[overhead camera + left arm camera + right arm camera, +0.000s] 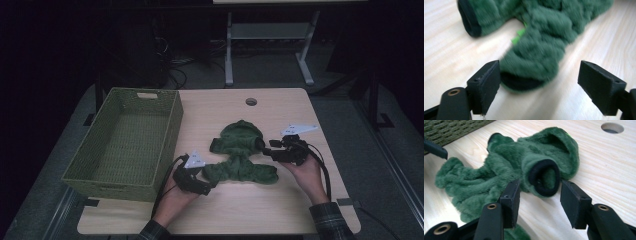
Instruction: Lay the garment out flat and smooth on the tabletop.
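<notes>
Your right tongs [537,195] stand apart, jaws flanking but not pressing the black-rimmed cuff [544,180] of the fuzzy dark green fleece garment [241,152] straight ahead. Your left tongs [537,82] gape wide, the other cuff [522,83] just beyond them, unheld. The garment lies crumpled mid-desk [280,210] between both hands, right of the olive woven basket [127,142]. Your right hand is nearer.

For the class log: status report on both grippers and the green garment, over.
Left gripper open, leg cuff between its jaws, ungripped. Right gripper open around sleeve cuff, not pinched. Green fleece garment crumpled on table. Wicker basket at left, nothing blocking.
</notes>
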The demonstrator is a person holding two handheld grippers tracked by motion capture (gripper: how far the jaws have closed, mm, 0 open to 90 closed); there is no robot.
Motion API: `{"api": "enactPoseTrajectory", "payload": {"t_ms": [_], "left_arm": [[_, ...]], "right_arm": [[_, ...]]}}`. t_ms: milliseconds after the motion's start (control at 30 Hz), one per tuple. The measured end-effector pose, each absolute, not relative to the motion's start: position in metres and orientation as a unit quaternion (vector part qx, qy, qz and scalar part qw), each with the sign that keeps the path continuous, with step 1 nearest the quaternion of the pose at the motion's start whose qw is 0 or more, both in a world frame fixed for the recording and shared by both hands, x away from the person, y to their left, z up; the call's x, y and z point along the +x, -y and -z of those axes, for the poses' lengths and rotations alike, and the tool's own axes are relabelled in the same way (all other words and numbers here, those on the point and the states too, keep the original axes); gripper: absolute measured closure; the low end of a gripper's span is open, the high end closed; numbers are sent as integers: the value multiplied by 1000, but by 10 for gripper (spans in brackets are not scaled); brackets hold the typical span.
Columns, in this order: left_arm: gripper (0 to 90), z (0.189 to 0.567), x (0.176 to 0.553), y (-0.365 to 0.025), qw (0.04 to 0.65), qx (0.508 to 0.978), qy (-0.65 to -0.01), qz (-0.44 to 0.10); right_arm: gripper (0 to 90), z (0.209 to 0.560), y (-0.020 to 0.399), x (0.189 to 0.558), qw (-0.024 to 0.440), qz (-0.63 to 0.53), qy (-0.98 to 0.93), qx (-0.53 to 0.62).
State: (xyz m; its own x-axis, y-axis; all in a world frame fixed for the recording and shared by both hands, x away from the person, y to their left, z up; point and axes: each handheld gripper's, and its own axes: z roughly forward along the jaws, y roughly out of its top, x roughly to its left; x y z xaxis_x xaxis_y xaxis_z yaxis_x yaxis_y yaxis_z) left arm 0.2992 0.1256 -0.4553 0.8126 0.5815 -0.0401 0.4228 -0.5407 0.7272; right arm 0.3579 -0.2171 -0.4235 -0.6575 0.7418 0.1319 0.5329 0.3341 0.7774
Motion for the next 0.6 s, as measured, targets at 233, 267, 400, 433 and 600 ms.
{"api": "enactPoseTrajectory", "payload": {"t_ms": [233,267,400,433,600], "left_arm": [[149,467,283,-126,363,882,-284,-105],[147,469,282,-127,361,883,-282,-106],[141,473,278,-130,361,881,-287,-104],[138,474,277,-131,362,881,-286,-107],[138,476,274,-136,366,879,-281,-119]], "right_arm": [[501,423,208,345,118,-419,-818,375],[503,423,206,344,115,-420,-818,376],[507,421,197,338,108,-428,-819,367],[508,421,194,336,105,-429,-819,365],[512,420,178,329,97,-433,-826,347]]}}
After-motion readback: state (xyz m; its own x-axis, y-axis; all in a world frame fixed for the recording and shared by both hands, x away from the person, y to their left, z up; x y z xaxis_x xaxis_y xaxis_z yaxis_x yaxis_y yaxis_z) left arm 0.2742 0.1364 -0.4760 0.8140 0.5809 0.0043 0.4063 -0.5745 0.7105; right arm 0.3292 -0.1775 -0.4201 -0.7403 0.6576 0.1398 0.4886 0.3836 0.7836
